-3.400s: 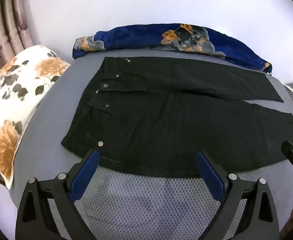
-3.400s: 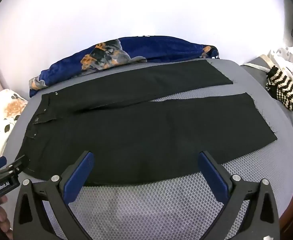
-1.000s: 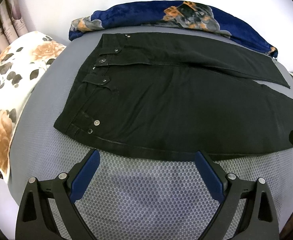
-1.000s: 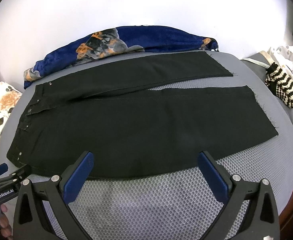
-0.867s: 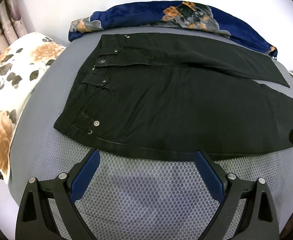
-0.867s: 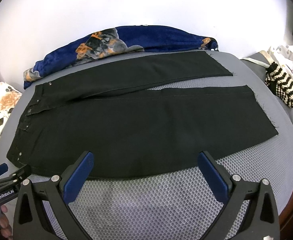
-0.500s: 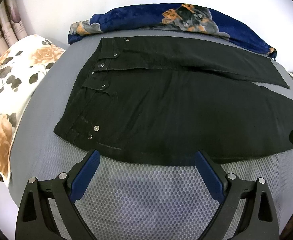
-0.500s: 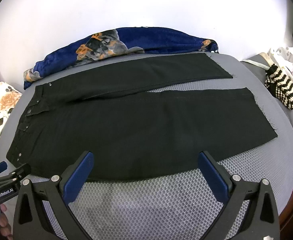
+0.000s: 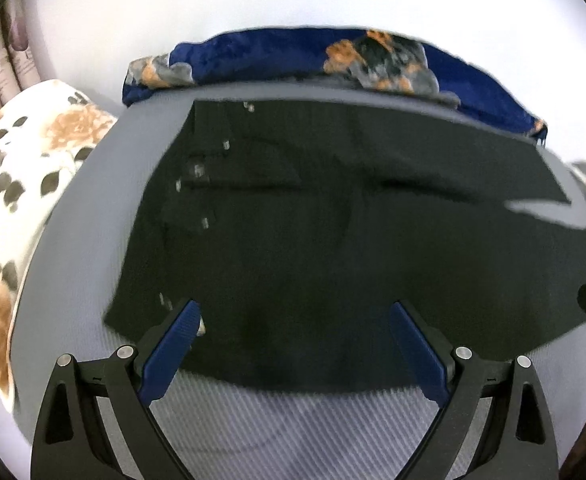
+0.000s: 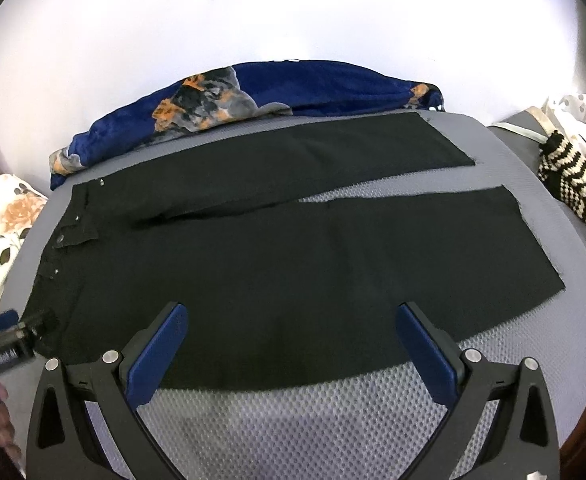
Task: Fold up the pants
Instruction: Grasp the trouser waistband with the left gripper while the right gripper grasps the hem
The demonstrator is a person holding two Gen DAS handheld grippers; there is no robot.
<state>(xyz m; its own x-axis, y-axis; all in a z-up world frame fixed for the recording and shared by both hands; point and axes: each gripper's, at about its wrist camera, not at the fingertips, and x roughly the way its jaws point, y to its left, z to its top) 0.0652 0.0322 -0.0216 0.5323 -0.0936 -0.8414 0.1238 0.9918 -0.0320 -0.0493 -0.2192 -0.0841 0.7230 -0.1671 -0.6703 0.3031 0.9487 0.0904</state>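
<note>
Black pants [image 9: 333, 240] lie flat on a grey mesh surface [image 9: 273, 432], waistband with metal buttons to the left, both legs stretched to the right. They also show in the right wrist view [image 10: 273, 264]. My left gripper [image 9: 295, 320] is open, its blue fingertips over the near edge of the pants by the waistband. My right gripper [image 10: 293, 322] is open over the near edge of the front leg. Neither holds cloth. The left gripper's tip [image 10: 17, 332] shows at the left edge of the right wrist view.
A blue floral blanket [image 10: 253, 96] lies bunched along the far edge by the white wall. A white floral pillow [image 9: 17, 184] lies at the left. A striped black-and-cream knit item [image 10: 573, 176] and white dotted cloth [image 10: 585, 116] lie at the right.
Both grippers have moved forward and lower toward the pants; their fingertips now overlap the near edge. The left wrist view is blurred by motion. The pants have not moved.
</note>
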